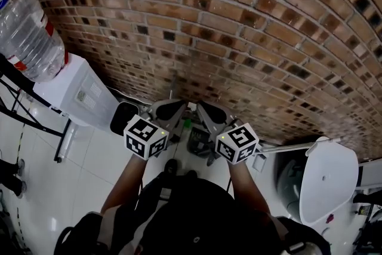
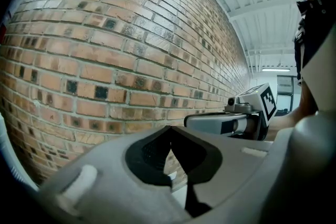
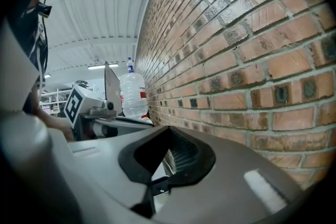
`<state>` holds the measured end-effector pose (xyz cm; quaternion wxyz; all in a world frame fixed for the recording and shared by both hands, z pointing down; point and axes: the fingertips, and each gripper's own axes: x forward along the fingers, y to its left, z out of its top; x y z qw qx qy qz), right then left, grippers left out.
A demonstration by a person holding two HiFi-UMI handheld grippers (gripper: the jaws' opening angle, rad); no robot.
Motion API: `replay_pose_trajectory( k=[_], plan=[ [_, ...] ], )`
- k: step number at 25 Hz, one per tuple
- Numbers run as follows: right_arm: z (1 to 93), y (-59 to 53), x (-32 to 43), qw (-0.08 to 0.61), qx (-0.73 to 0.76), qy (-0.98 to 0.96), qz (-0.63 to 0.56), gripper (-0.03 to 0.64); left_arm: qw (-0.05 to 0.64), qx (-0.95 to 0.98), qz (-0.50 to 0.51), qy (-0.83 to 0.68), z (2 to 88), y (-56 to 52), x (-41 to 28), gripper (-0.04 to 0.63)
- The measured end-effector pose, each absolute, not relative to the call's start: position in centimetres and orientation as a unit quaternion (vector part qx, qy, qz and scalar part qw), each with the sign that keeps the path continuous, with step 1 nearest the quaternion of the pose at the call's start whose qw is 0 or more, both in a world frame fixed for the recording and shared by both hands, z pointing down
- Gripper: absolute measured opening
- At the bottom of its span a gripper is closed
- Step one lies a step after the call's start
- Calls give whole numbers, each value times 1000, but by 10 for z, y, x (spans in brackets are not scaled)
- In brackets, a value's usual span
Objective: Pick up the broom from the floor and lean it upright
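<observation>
— Broom [image 1: 172, 88] location?
— Tentatively identified as thin pale shaft standing against brick wall [image 1: 250, 39], just beyond left hand-held gripper [image 1: 169, 109] and right hand-held gripper [image 1: 210, 113] in head view. Head end lost in clutter at wall foot. Not found lying on floor [image 1: 101, 158]. Treat identification as unconfirmed.
— Status of each hand-held gripper?
— Both closed, pads together, nothing clamped. Held side by side, facing wall.
— Expected handling?
— Judged light, long and stiff along shaft, soft at bristles. Expect smooth round handle, so prone to sliding or rotating between pads. Expect swing toward heavier end if gripped near one tip.
— Recommended grip point?
— Open fully before approach. Clamp across shaft, never on bristles. Take hold around mid-length, or place one hand-held gripper low and one high for control. Seat bristle end on floor close to wall, tilt handle onto brick, then release slowly. Check for sideways slip along brick before withdrawal.
</observation>
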<state>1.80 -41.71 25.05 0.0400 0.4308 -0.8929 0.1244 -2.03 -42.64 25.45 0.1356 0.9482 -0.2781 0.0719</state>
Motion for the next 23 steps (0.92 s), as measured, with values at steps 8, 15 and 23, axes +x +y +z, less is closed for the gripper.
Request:
replay_pose_trajectory(
  k=[8, 15, 23],
  plan=[
    [245, -420, 22, 35, 434, -892, 120, 3, 132, 950, 73, -273, 255, -428, -14, 2],
    [247, -422, 26, 33, 440, -889, 123, 3, 132, 950, 76, -272, 256, -431, -12, 2],
    [247, -423, 31, 36, 448, -884, 126, 3, 133, 950, 77, -270, 256, -430, -8, 2]
  ],
)
